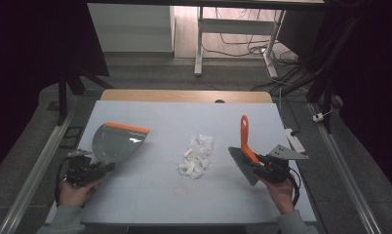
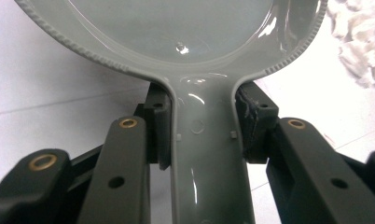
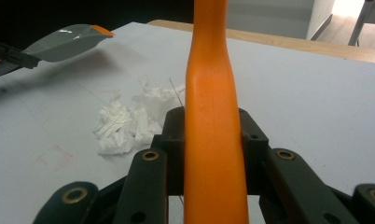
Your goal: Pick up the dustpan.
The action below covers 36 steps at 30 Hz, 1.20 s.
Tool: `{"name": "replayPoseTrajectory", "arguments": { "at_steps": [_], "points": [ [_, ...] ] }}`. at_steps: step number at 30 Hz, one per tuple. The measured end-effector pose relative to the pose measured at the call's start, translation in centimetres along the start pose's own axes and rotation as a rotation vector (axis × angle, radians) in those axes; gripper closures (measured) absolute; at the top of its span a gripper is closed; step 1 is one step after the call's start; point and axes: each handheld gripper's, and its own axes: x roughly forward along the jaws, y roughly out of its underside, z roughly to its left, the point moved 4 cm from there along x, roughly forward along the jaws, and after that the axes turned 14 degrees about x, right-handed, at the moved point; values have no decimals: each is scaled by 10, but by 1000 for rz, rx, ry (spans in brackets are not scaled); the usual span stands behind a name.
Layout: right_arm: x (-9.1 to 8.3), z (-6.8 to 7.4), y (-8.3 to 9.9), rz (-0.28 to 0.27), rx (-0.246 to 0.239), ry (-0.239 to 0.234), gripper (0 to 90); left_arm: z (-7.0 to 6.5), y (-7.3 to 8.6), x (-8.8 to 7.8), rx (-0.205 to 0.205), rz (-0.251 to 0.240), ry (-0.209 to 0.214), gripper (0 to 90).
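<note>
The left gripper is closed on the grey handle of the dustpan – in the left gripper view both jaws press against the handle's sides, with no space left. The dustpan, with its orange edge, is at the left part of the white worktop. The right gripper is clamped on the orange handle of the brush; its jaws touch the handle on both sides. The grey bristles point toward the pile of white paper scraps, which lies on the worktop between the two tools – near the brush, apart from the dustpan.
</note>
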Motion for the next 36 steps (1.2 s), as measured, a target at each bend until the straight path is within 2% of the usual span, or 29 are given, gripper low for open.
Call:
{"name": "replayPoseTrajectory", "arguments": {
  "at_steps": [8,18,20,25,29,36],
  "points": [
    [0,-1,1,4,-7,5,700,-1,-2,-6,15,-46,24,613],
    [-3,-3,-1,-2,-14,11,700,-10,-9,-14,85,-72,40,613],
    [-3,-3,-1,-4,-15,16,700,-11,-10,-15,89,-73,47,613],
    [-4,1,0,-5,-16,16,700,-14,-11,-17,101,-88,83,613],
    [-2,3,0,0,-24,15,700,-20,-14,-20,119,-94,132,613],
    [-1,1,1,3,-27,10,700,-32,-18,-20,173,-98,194,613]
  ]
}}
